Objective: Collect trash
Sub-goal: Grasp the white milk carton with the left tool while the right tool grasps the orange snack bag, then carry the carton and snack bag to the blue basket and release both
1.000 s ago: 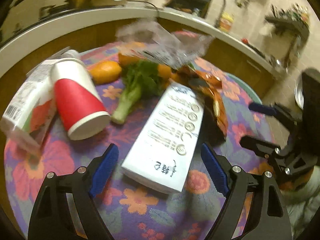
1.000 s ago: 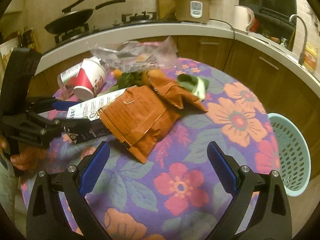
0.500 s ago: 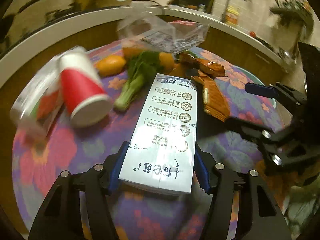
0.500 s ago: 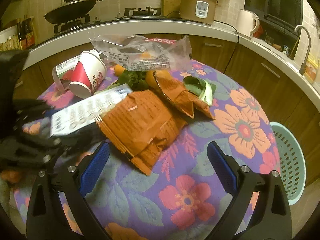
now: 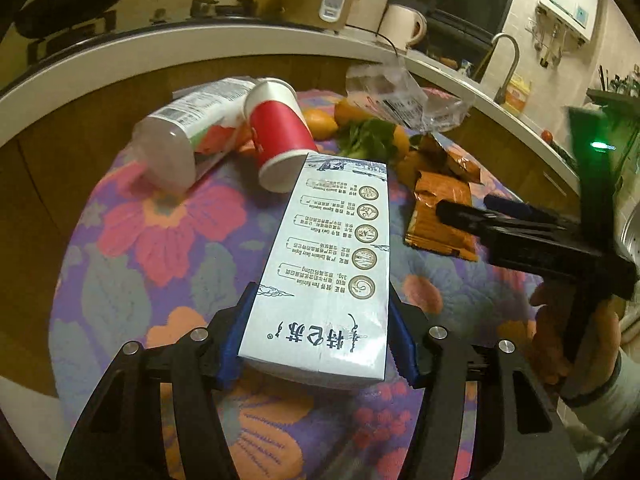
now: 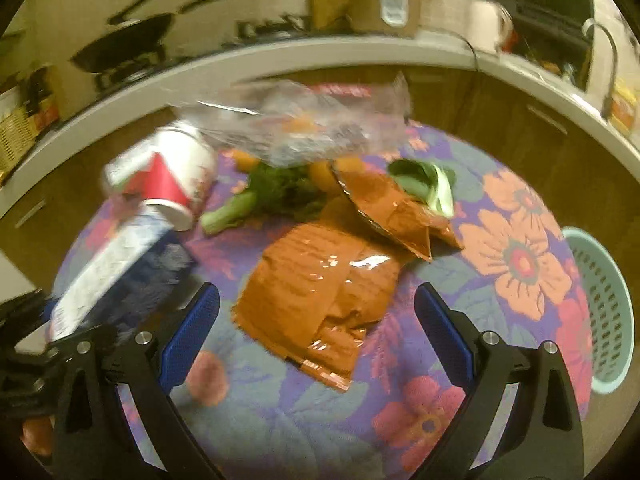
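Between the jaws of the left gripper (image 5: 320,336) sits the milk carton (image 5: 332,264), now clamped at its near end where a second ago the jaws stood wide around it; it looks ready to be carried off. The right gripper (image 6: 316,332) hangs open over the orange wrapper (image 6: 320,292), with the basket (image 6: 600,312) off to its right beside the bench (image 6: 516,260).

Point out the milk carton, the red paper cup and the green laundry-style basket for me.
milk carton (image 5: 332,264), left wrist view, middle of its printed top face.
red paper cup (image 5: 282,130), left wrist view, its red side wall.
green basket (image 6: 608,312), right wrist view, its perforated inner wall.
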